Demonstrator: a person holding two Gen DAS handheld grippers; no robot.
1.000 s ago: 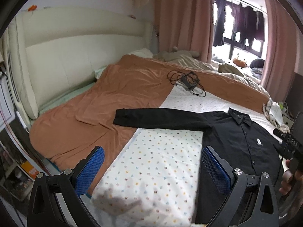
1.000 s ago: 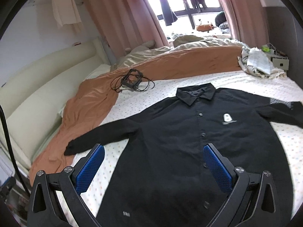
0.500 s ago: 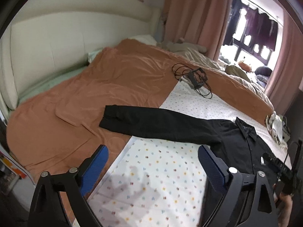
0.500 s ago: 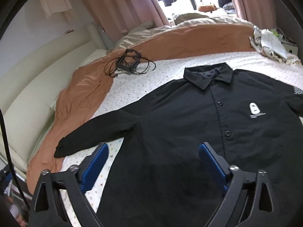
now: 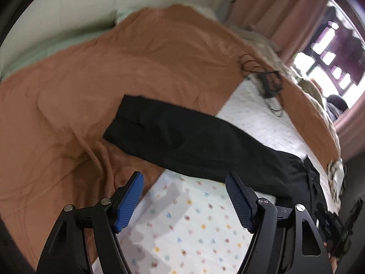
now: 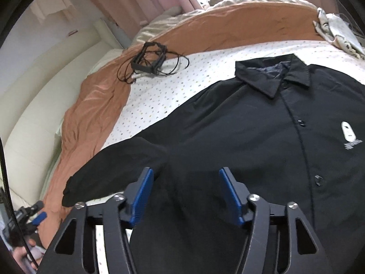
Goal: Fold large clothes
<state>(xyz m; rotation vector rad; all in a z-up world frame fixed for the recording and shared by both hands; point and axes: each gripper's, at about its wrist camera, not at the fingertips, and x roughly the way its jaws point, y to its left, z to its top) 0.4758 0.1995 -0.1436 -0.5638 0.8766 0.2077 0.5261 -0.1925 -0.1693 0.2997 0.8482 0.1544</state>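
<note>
Black shirt [image 6: 262,137] lay flat on the bed [image 6: 182,82]; both claws were narrowing, holding nothing.
Only the right view showed its collar [image 6: 273,73]; cables [image 6: 150,64] lay near the far edge.

You have an orange-brown blanket [image 6: 95,105] spread over the headboard side of the bed, lapping onto the white dotted sheet [image 6: 159,100]. A black frame with a tangle of cable [image 6: 148,61] sits where the blanket meets the sheet. Behind the blanket you can see the cream padded headboard [image 6: 36,114]. Pink curtains [image 6: 127,2] hang beyond it, beside a bright window [image 5: 328,57]. A crumpled patterned cloth [image 6: 337,29] lies at the blanket's far end.
</note>
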